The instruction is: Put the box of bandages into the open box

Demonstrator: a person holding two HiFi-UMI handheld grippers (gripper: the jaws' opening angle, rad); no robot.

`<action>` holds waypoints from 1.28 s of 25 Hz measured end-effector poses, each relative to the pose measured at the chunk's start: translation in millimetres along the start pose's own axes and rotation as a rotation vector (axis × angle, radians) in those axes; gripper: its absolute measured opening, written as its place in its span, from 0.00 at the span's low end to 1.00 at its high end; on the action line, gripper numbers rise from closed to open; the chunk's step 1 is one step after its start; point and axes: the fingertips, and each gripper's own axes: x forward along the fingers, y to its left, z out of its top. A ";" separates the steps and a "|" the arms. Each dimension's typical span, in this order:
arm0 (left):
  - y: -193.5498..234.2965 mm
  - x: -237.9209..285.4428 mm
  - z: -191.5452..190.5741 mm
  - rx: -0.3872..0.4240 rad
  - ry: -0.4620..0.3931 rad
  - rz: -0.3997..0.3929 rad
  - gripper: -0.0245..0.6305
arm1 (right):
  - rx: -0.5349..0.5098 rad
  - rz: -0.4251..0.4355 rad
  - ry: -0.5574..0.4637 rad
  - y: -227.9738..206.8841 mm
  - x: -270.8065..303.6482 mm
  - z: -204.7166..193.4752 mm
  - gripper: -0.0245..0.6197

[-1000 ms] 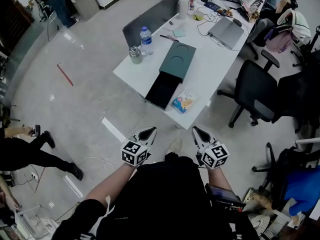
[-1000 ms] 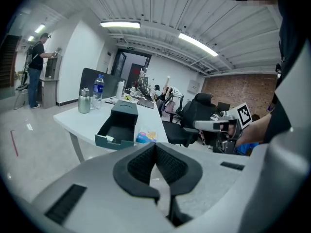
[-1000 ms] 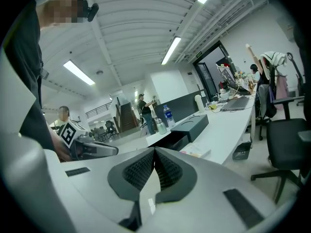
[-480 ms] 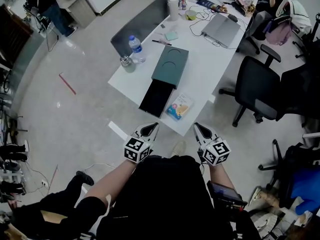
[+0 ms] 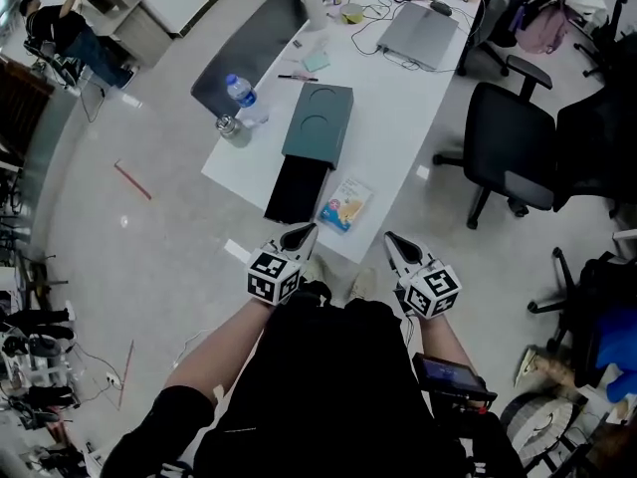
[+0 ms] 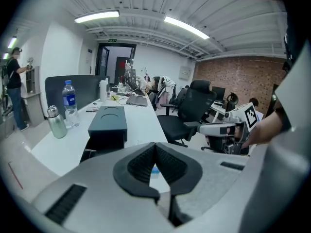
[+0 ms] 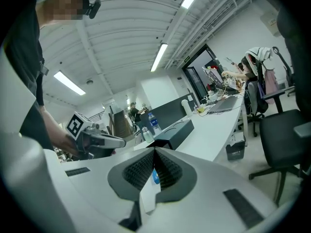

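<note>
The box of bandages (image 5: 343, 205), light blue with a picture on it, lies flat near the front edge of the white table (image 5: 398, 108). To its left the open black box (image 5: 296, 189) lies beside its dark teal lid (image 5: 317, 119). My left gripper (image 5: 303, 231) and right gripper (image 5: 390, 238) are held close to my body, short of the table edge, both shut and empty. In the left gripper view the shut jaws (image 6: 155, 145) point at the teal lid (image 6: 109, 120). A sliver of the blue bandage box (image 7: 154, 176) shows behind the right gripper (image 7: 154, 152).
A water bottle (image 5: 240, 96) and a metal flask (image 5: 229, 127) stand at the table's left end. A laptop (image 5: 418, 33) and cables lie at the far end. A black office chair (image 5: 508, 142) stands right of the table. A person (image 5: 70, 33) stands far left.
The table has come nearer to me and sits lower and further left in the head view. Both grippers stay shut at my waist, now just short of the table edge.
</note>
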 end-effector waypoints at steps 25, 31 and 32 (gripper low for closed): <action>15.1 108.6 -14.5 0.016 0.342 -0.036 0.10 | 0.068 -0.154 -0.010 -32.1 15.3 8.7 0.08; 17.3 124.8 -33.1 0.044 0.476 -0.043 0.27 | 0.081 -0.148 -0.010 -34.7 18.3 9.4 0.08; 17.2 127.0 -34.9 0.050 0.499 -0.042 0.32 | 0.083 -0.147 -0.009 -35.6 18.2 8.7 0.08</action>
